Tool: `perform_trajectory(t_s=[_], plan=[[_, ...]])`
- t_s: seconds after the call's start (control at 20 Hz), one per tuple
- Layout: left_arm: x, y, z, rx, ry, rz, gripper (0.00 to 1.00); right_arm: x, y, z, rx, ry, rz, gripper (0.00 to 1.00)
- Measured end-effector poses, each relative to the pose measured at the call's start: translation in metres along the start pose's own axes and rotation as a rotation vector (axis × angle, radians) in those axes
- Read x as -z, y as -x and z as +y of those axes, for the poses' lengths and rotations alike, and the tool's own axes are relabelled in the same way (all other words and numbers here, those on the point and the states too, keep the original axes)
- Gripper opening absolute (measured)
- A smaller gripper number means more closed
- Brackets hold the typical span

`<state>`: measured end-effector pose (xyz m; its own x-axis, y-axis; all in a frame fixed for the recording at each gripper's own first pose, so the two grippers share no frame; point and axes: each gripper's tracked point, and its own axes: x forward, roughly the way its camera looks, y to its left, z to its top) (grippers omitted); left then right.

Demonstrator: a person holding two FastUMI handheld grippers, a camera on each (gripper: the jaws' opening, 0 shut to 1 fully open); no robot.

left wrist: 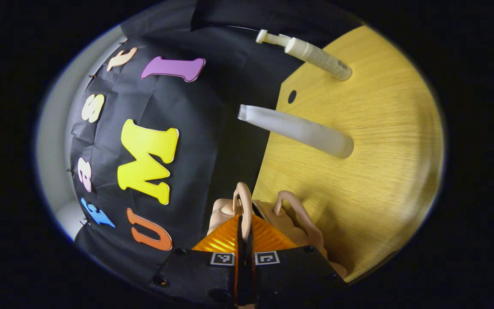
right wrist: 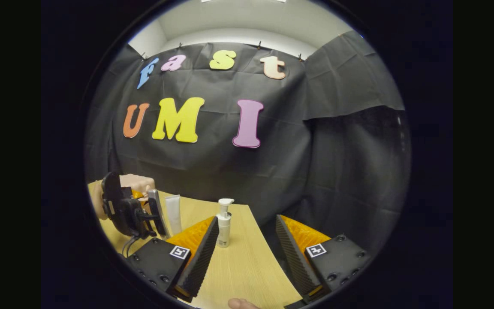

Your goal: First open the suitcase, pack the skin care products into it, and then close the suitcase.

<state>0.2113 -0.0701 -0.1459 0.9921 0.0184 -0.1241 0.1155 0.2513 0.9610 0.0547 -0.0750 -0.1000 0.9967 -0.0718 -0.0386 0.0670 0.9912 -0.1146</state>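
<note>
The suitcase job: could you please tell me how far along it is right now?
Nothing looks packed yet: the pump bottle and the tube stand on the table. In hand: the left gripper is shut on a peach loop of the suitcase, apparently to open it; the right gripper is open and empty. Left: finish opening, pack both products, close.

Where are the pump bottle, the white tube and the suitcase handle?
pump bottle (right wrist: 224, 228): right gripper view, on its body.
white tube (left wrist: 298, 129): left gripper view, mid-body.
suitcase handle (left wrist: 243, 201): left gripper view, on its loop.
</note>
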Motion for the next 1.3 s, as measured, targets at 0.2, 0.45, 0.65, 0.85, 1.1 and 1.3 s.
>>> perform_trajectory(t_s=[0.2,0.45,0.65,0.85,1.1,1.3], plan=[[0.007,0.016,0.041,-0.023,0.111,-0.03,0.03,-0.018,0.009,0.018,-0.003,0.012,-0.019,0.8],[0.037,0.039,0.101,-0.06,0.275,-0.068,0.03,-0.05,0.027,0.048,-0.011,0.02,-0.062,0.78],[0.075,0.056,0.152,-0.103,0.433,-0.097,0.02,-0.069,0.039,0.076,-0.023,0.031,-0.089,0.8],[0.129,0.067,0.191,-0.134,0.581,-0.102,0.02,-0.076,0.048,0.105,-0.043,0.039,-0.102,0.8],[0.202,0.071,0.219,-0.188,0.7,-0.058,0.03,-0.065,0.046,0.133,-0.065,0.047,-0.074,0.79],[0.254,0.063,0.23,-0.209,0.834,-0.046,0.02,-0.06,0.042,0.141,-0.069,0.046,-0.06,0.8]])
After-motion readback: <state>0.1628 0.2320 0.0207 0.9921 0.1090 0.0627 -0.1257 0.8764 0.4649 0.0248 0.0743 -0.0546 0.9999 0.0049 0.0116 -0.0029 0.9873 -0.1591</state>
